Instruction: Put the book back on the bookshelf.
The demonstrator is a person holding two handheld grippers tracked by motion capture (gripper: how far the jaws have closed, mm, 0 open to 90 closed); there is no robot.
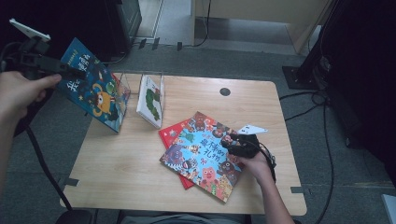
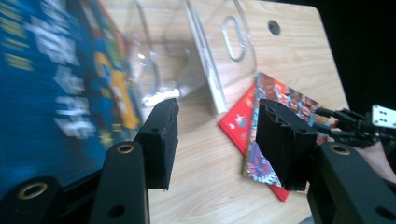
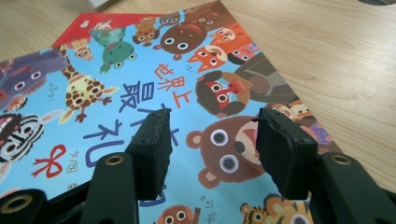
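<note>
Leaning at frame left, the blue picture book (image 1: 95, 88) is released by the parted left gripper (image 1: 70, 72) and may topple from the clear rack (image 1: 122, 84); the right gripper (image 1: 229, 142), also parted, may skid the animal-cover book (image 1: 201, 156).

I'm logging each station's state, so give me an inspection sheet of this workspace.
Surface: light wooden table with a dark round hole near the far edge.
Job's things: blue picture book upright at the clear rack; a white book stands in the rack; animal picture book lies flat on a red book.
Clutter: nothing seen.
Grippers: left gripper open, jaws empty, beside the blue book; right gripper open over the animal book.
Cables: black cable trails from the left gripper; more on the floor at right.
Surroundings: grey floor, dark stands, wooden furniture behind.
</note>
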